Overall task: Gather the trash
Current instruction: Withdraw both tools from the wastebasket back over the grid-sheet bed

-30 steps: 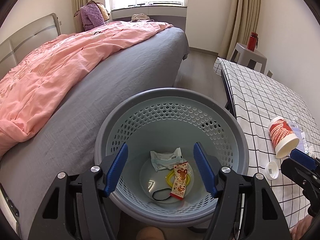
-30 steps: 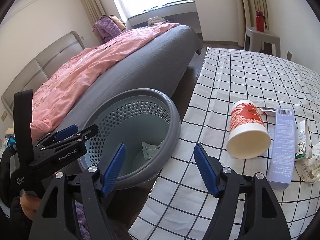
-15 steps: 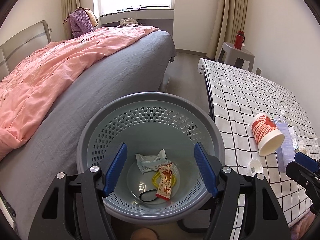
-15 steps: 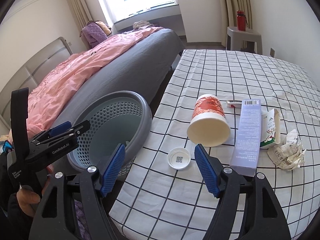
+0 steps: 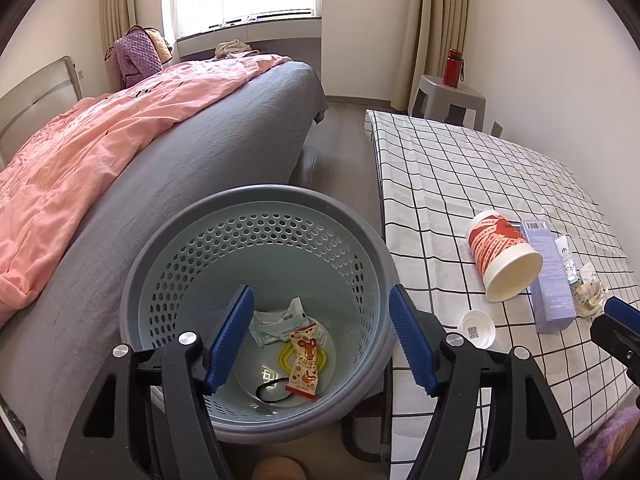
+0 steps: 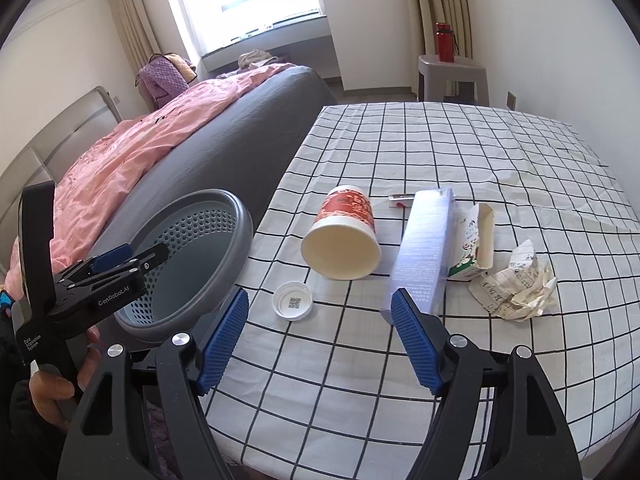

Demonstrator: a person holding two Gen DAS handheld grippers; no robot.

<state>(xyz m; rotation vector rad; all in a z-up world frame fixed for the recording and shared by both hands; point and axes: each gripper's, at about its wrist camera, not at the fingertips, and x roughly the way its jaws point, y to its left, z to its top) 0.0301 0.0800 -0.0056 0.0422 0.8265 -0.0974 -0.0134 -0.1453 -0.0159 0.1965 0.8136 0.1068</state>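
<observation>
Trash on the checked table [image 6: 400, 360] awaits: right gripper [image 6: 320, 336], jaws spread, should straddle the white cap [image 6: 292, 301] squarely; left gripper [image 5: 320, 344] hangs spread over the basket [image 5: 372, 240].

Grey basket [image 5: 256, 216]; red-patterned cup [image 6: 346, 216] (white inside)

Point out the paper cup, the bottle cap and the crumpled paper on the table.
Paper cup [image 6: 347, 216], right wrist view, on its red printed side.
Bottle cap [image 6: 293, 301], right wrist view, on its inner face.
Crumpled paper [image 6: 518, 286], right wrist view, on the middle of the wad.
</observation>
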